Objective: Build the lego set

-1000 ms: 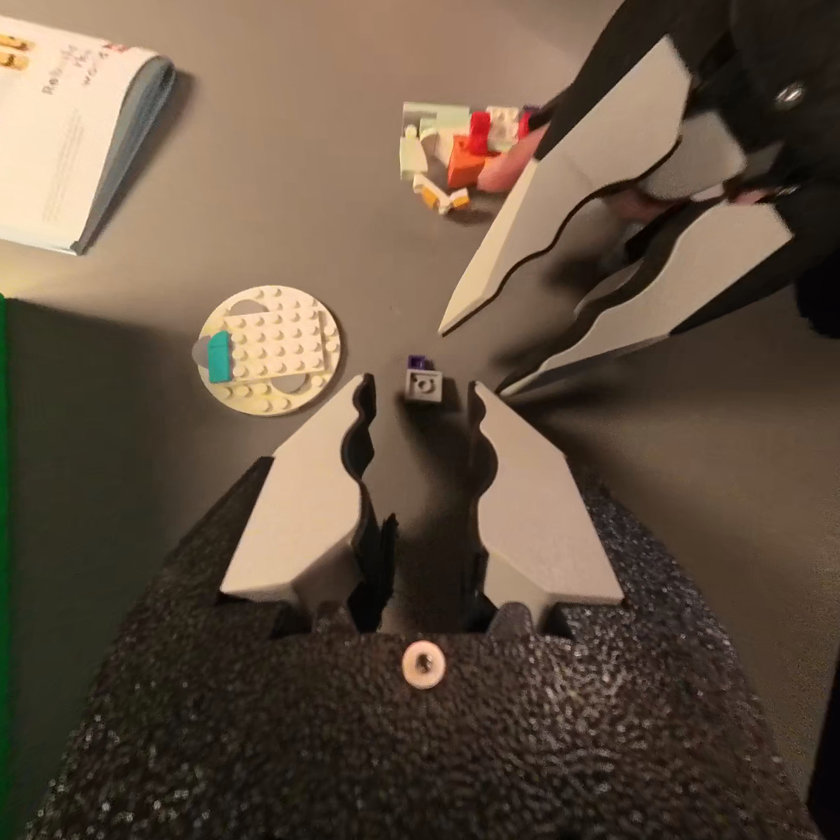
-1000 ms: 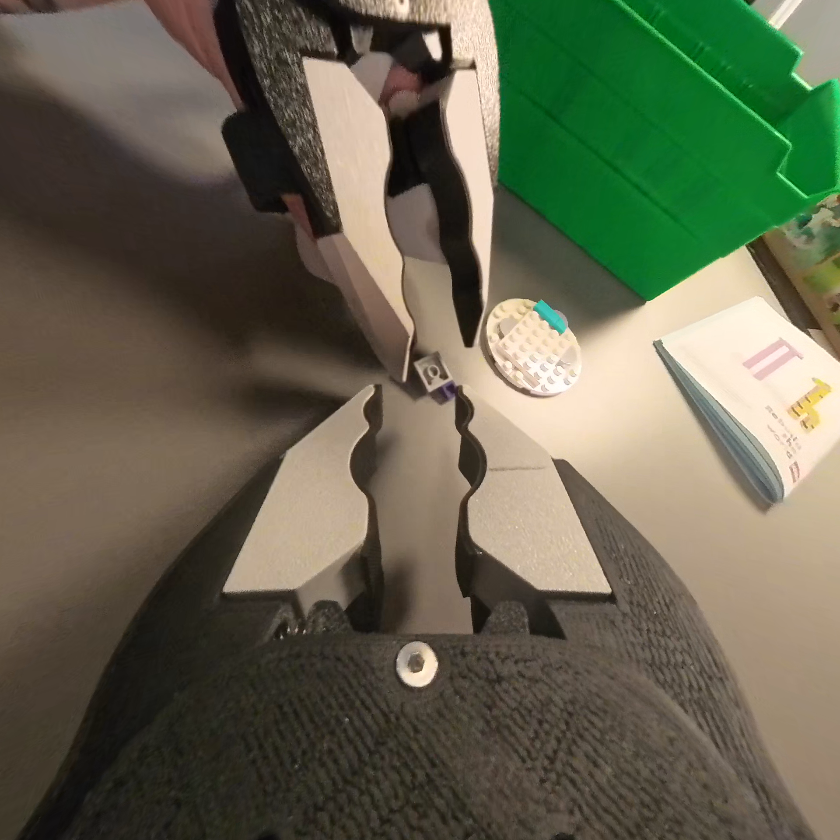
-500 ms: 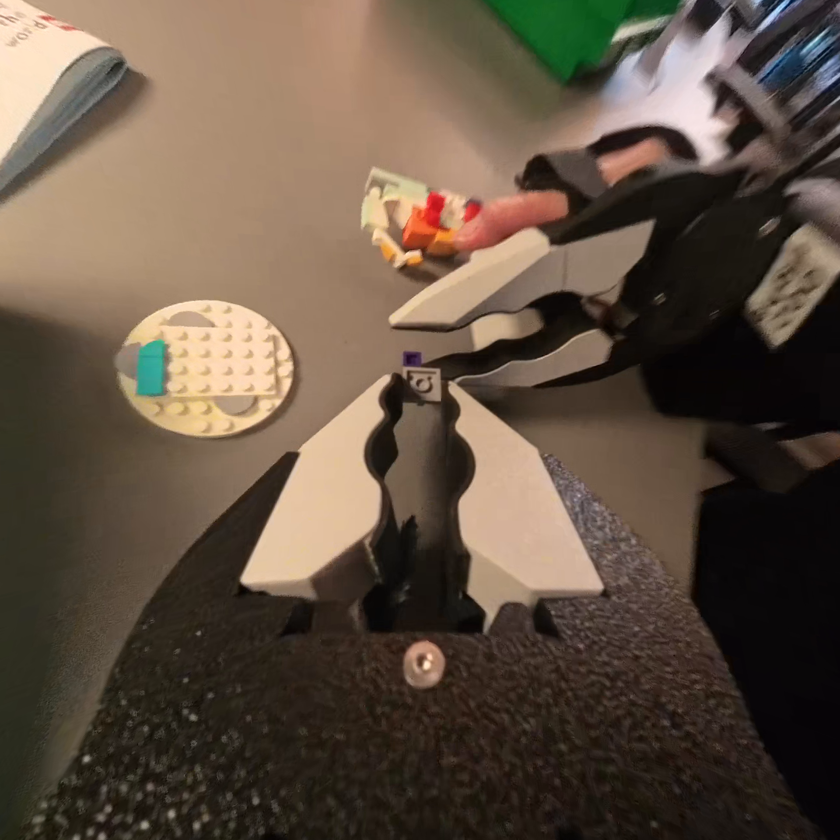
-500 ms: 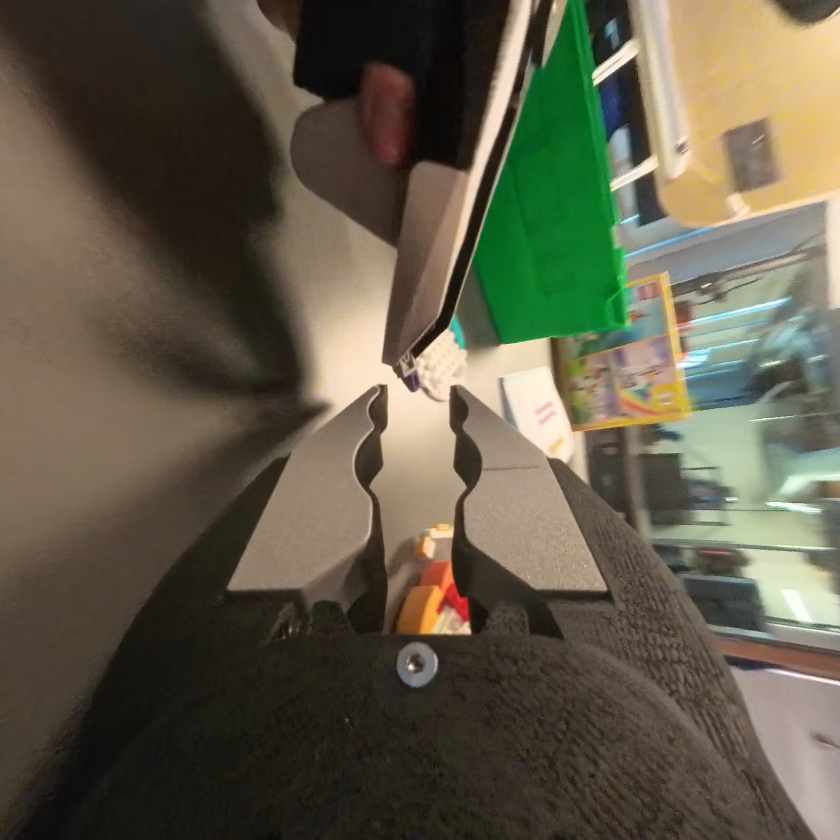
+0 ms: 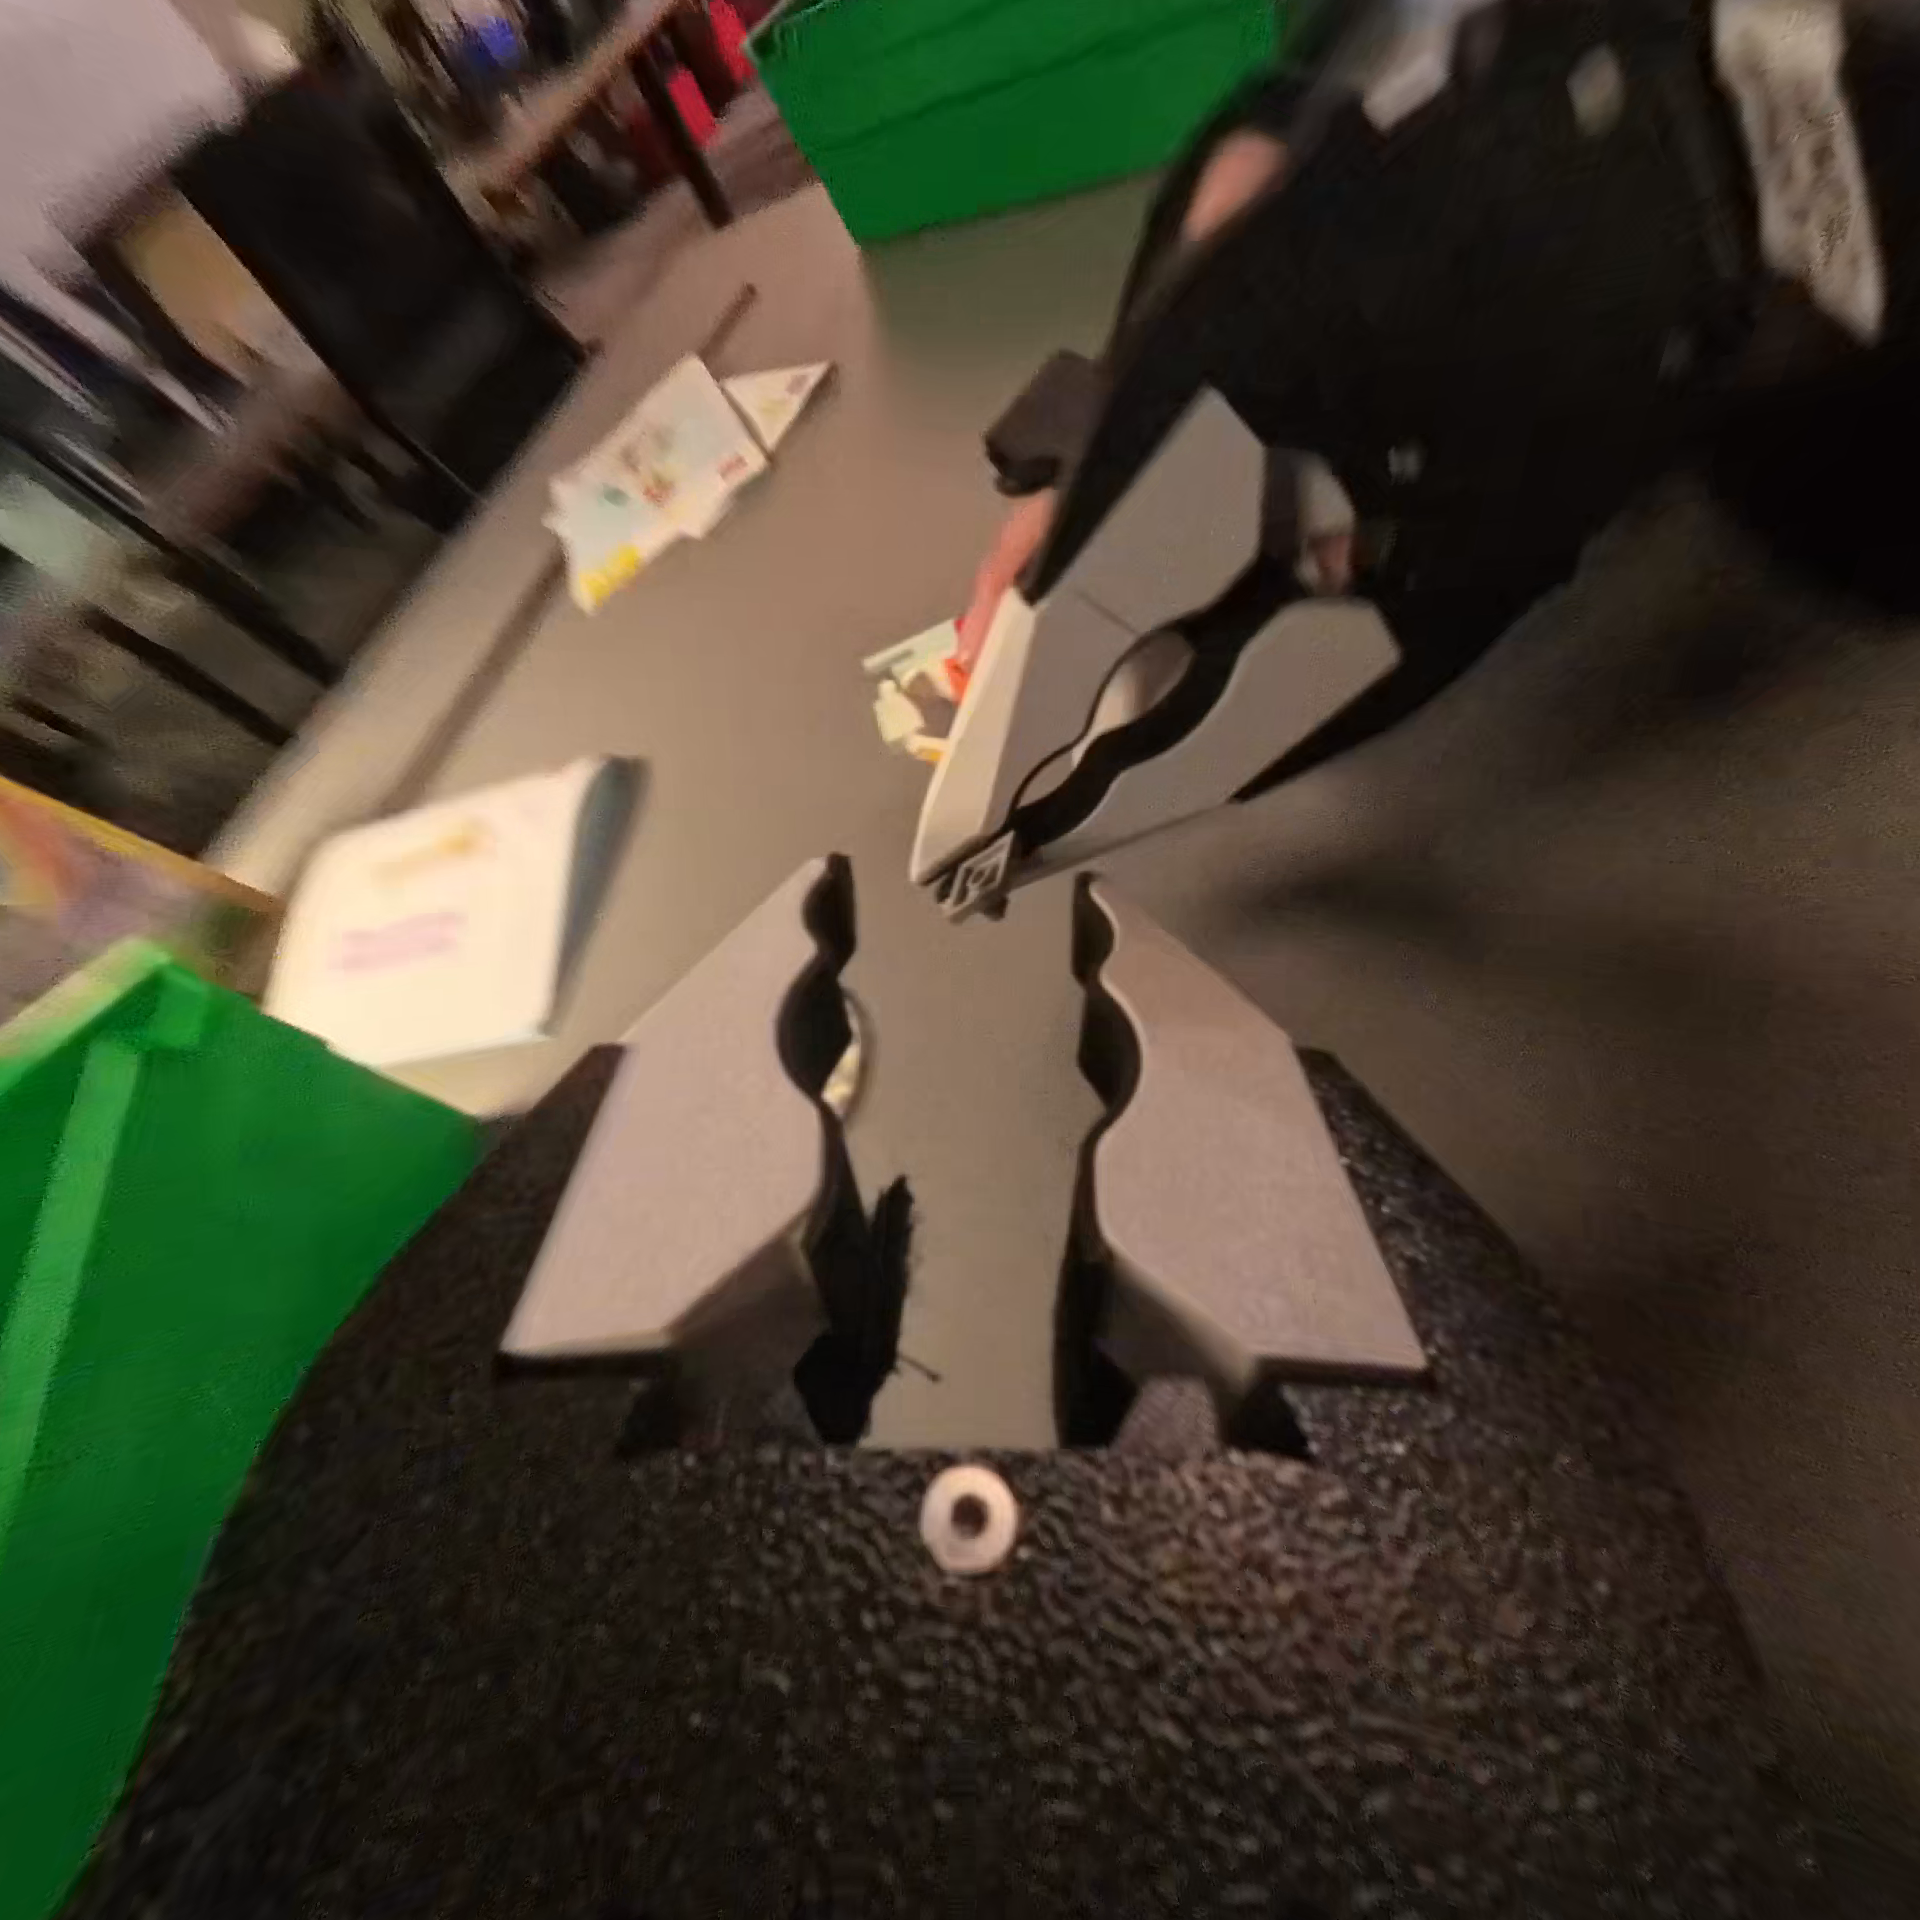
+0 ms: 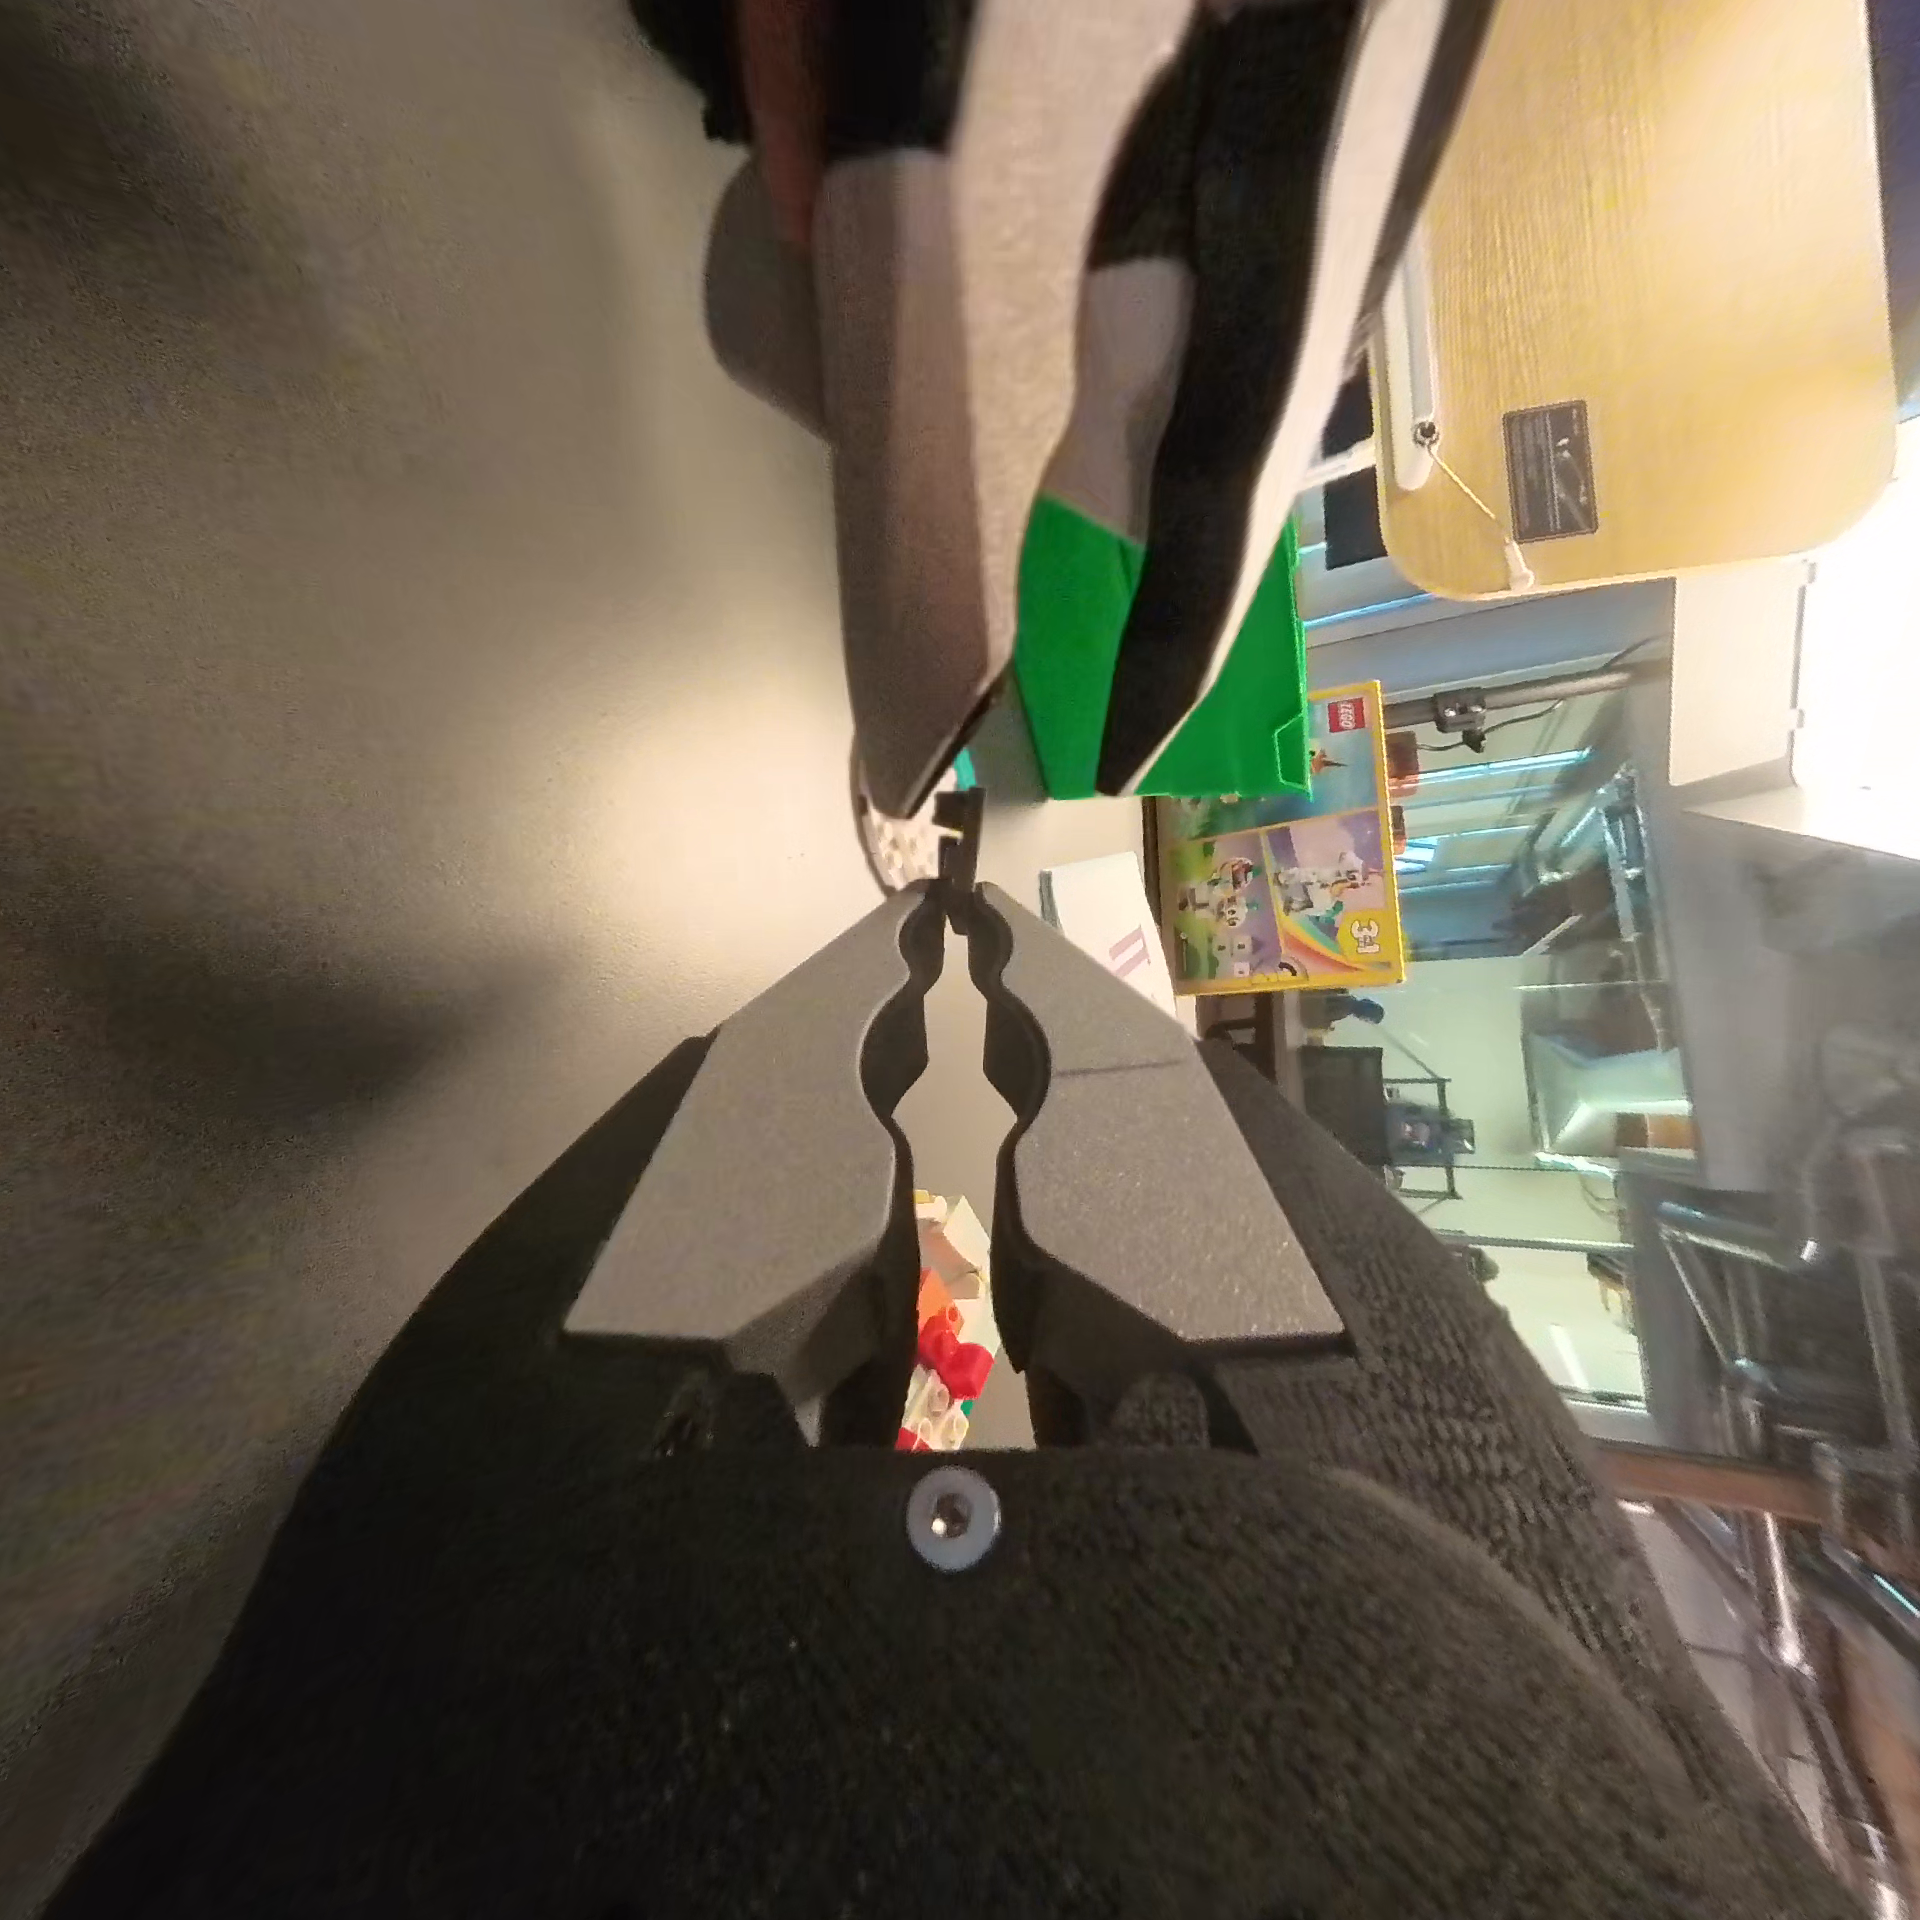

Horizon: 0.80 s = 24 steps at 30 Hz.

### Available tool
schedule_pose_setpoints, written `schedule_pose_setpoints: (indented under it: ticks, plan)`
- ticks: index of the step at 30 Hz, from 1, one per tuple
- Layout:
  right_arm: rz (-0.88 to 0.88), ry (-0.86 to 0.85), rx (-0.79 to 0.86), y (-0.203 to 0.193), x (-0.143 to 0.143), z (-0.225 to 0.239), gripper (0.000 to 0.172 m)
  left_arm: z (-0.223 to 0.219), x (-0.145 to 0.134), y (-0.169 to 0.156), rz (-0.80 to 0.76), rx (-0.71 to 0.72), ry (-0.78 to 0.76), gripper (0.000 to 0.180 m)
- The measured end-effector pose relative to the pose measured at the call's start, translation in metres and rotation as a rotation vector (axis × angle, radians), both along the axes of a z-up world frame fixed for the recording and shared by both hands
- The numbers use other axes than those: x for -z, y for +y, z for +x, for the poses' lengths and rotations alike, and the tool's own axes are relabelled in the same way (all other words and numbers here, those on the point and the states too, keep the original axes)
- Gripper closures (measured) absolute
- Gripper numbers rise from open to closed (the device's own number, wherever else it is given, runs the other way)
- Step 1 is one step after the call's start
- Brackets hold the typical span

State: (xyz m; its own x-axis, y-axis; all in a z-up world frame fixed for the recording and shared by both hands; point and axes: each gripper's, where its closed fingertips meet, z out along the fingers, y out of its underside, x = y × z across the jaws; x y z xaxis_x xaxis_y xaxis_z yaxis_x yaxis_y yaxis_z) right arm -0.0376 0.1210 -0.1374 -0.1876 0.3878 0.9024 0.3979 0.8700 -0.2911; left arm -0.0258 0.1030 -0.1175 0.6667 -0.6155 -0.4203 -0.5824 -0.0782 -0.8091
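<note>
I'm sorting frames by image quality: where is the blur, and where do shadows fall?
Left wrist view: motion blur smears the background, booklet and green bin; its own tool stays sharper. Right wrist view: sharper overall, with a soft dark shadow on the table at left.

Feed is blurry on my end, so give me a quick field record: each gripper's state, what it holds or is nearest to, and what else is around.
left gripper: open, nothing between its fingers; its tips flank the right gripper's tips
right gripper: shut on a small grey brick, pinched at the fingertips, lifted off the table
table: grey
loose bricks: small pile behind the right gripper
booklet: lying to the left
green bin: near left edge
round studded plate: partly hidden behind the fingers
</note>
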Motion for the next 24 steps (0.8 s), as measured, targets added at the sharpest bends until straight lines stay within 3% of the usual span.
schedule_pose_setpoints:
  ticks: [2, 4, 13, 19, 24]
  plan:
    - [0.0, -0.008, -0.004, -0.001, 0.001, 0.0, 0.17, 0.001, -0.001, -0.002, 0.128, 0.016, 0.21, 0.151]
    - [0.002, -0.019, -0.009, -0.003, 0.003, -0.001, 0.17, 0.004, -0.002, -0.003, 0.205, 0.036, 0.325, 0.161]
    - [0.005, -0.037, -0.021, -0.007, 0.005, -0.001, 0.17, 0.003, 0.016, -0.002, 0.182, 0.068, 0.499, 0.176]
    - [0.164, 0.031, 0.023, -0.004, -0.011, -0.005, 0.171, 0.0, 0.003, -0.001, 0.123, 0.004, 0.202, 0.179]
    - [0.154, 0.123, 0.063, -0.004, -0.025, -0.009, 0.171, -0.004, -0.012, -0.002, 0.171, -0.07, -0.011, 0.179]
